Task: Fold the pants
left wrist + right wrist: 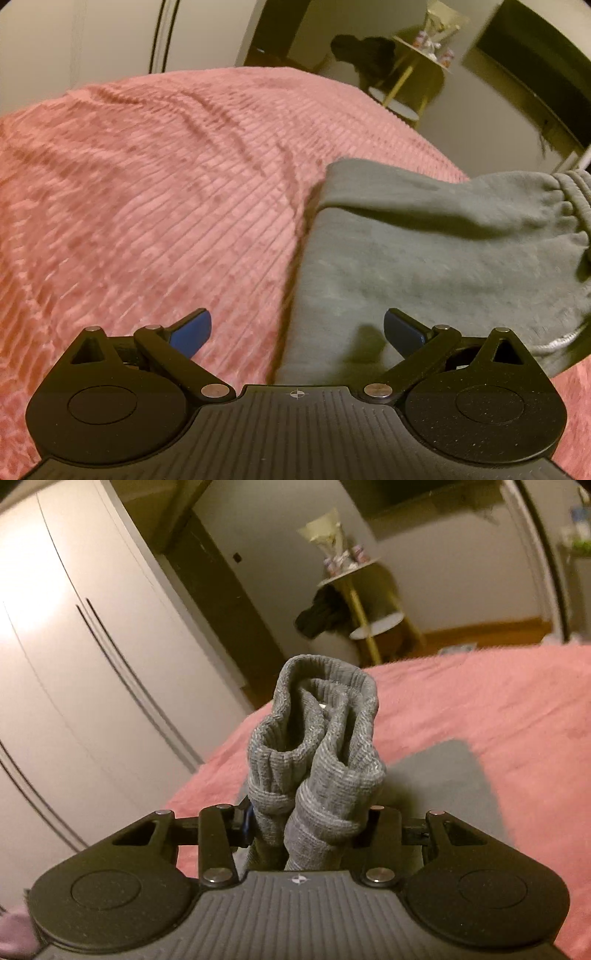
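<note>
Grey sweatpants lie on a pink ribbed bedspread, with their gathered waistband at the far right. My left gripper is open and empty, hovering low over the pants' near left edge; its blue pads stand wide apart. My right gripper is shut on the two ribbed leg cuffs, bunched together and standing up between its fingers. The rest of the pants lies flat on the bed behind the cuffs.
White wardrobe doors stand left of the bed. A small round shelf stand with dark cloth draped on it stands past the bed's far edge. The bedspread extends wide to the right.
</note>
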The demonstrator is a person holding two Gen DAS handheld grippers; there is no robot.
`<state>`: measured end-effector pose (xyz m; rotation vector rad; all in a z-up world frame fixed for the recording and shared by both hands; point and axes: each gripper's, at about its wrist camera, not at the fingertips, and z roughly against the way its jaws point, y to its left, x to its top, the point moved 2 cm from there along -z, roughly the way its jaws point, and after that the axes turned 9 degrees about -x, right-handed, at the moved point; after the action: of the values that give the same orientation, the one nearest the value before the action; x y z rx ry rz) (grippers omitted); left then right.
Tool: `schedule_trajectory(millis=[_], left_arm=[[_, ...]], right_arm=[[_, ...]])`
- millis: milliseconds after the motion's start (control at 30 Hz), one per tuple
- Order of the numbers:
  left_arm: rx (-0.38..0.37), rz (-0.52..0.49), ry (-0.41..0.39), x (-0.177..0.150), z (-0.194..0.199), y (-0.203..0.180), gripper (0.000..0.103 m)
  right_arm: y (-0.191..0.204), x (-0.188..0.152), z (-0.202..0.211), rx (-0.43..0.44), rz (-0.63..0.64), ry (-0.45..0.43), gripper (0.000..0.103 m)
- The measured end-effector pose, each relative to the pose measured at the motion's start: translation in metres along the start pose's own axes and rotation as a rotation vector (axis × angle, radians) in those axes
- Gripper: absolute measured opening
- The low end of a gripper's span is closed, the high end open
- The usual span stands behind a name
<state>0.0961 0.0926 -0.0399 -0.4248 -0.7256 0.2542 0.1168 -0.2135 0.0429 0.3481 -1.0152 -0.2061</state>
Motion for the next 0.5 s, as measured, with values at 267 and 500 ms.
schedule_trajectory(millis=[267,500], left_arm=[[0.029,-0.05,0.052,-0.004,-0.007,-0.007,0.102],[0.082,-0.1,0.097,-0.008,-0.015,-0.014,0.102]], right_arm=[[-0.022,-0.014,0.0,-0.074,0.029,0.034,0.044],[-0.053,-0.032,-0.005,-0.311,0.002,0.087,0.076]])
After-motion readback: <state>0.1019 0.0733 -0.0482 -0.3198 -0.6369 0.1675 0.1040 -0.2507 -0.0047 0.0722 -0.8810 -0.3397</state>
